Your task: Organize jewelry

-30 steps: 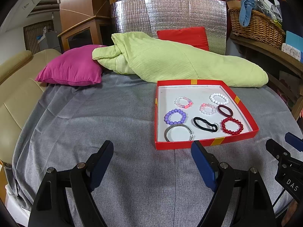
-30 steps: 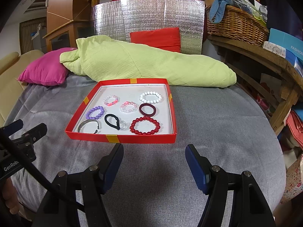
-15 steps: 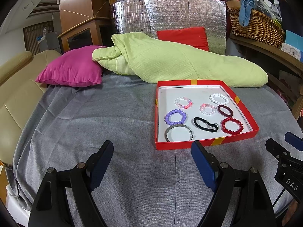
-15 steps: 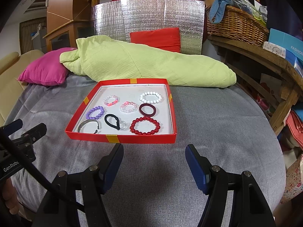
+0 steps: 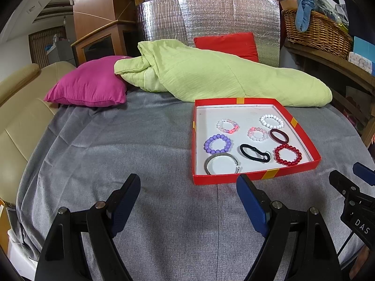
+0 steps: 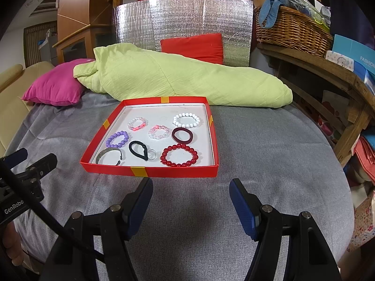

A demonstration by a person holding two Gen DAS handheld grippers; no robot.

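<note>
Where grey cloth [image 5: 140,145] spreads, wicker basket [image 6: 293,30]

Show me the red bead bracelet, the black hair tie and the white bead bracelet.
Red bead bracelet [image 6: 179,155]: right wrist view, near beads.
Black hair tie [image 6: 138,149]: right wrist view, left side of loop.
White bead bracelet [image 5: 271,121]: left wrist view, near beads.
</note>
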